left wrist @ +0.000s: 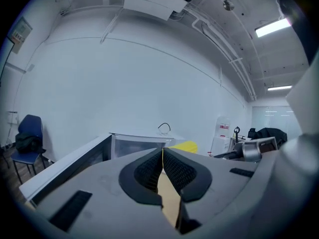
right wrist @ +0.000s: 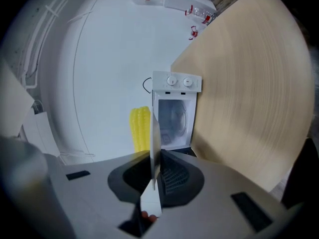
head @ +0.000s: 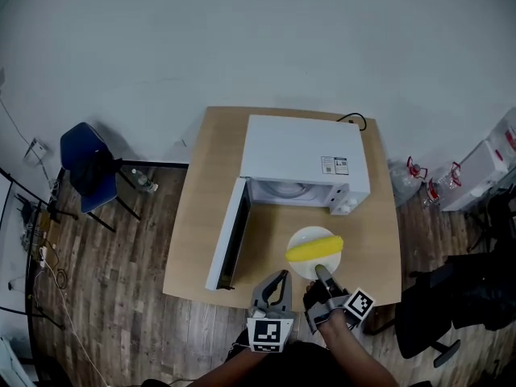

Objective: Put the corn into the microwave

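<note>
Right gripper (head: 320,271) clamps the plate (head: 300,266) bearing corn (head: 314,249), facing the open microwave (head: 302,160).
Left gripper (head: 280,276) is clenched and empty — its own view catches only a sliver of corn.

— What is seen in the middle of the room?
— A light wood table (head: 201,216) is set on a dark wooden floor (head: 121,313). A black cable (head: 355,120) is looped at its far edge.
— What is seen on the left?
— A blue chair (head: 81,156) is placed by the white wall (left wrist: 124,93), well apart from the table. Something dark (head: 95,172) is laid on its seat. What looks like a small bottle (head: 143,182) is seen on the floor between the two.
— And on the right?
— Clear jugs with red handles (head: 413,176) are set near the table, and white boxes (head: 480,172) are kept beside them. A black chair (head: 451,297) is parked near the table's corner. Long lights (left wrist: 271,27) are lit on the ceiling.
</note>
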{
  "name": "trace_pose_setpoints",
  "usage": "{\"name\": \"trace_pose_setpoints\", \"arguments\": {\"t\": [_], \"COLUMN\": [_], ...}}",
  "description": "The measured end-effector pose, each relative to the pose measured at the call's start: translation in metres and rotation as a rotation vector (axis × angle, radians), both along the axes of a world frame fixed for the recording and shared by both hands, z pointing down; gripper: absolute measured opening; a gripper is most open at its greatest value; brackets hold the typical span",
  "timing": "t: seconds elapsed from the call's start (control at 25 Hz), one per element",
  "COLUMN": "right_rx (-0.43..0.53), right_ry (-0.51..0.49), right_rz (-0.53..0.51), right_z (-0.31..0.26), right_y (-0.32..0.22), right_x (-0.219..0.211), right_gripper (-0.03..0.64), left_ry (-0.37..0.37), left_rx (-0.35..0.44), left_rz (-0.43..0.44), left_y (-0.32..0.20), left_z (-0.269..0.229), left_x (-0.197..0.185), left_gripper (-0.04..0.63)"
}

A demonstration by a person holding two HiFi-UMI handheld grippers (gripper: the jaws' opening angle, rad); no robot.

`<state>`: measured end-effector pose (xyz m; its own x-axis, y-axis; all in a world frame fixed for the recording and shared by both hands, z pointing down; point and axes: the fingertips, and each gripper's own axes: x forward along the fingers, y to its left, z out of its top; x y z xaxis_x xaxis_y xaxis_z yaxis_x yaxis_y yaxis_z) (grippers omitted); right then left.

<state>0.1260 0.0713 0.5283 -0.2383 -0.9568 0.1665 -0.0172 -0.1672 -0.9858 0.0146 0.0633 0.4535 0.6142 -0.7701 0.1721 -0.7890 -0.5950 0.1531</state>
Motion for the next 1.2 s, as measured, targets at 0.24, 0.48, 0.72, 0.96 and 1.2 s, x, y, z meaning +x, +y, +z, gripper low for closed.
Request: {"name": "trace_pose_setpoints", "arguments": {"t": [0.24, 0.48, 0.72, 0.96, 1.2], "right_rx": [-0.003, -0.002, -0.015, -0.04, -0.031], "right_ry": [0.026, 0.041, 0.029, 0.028, 0.01], "right_rz": [0.042, 0.051, 0.058, 0.049, 0.04], "right_z": [0.01, 0.025, 0.048, 0.078, 0.121], "right_y": [-0.037, -0.077, -0.124, -0.167, -0.196], "right_x": [0.002, 0.004, 0.012, 0.014, 0.014], "right_gripper": [0.084, 0.085, 0.086, 0.084, 0.086], "left_ry": [0.031, 0.006, 0.014, 0.03, 0.037], "left_rx": [-0.033, -0.031, -0.07, -0.146, -0.207], "left_rz": [0.051, 0.055, 0.041, 0.005, 0.003], "left_y": [-0.029, -0.05, -0.074, -0.104, -0.118], "left_z": [0.007, 0.017, 0.029, 0.044, 0.058], "left_x": [-0.004, -0.008, -0.006, -0.009, -0.011], "left_gripper": [0.014, 0.014, 0.014, 0.014, 0.014]}}
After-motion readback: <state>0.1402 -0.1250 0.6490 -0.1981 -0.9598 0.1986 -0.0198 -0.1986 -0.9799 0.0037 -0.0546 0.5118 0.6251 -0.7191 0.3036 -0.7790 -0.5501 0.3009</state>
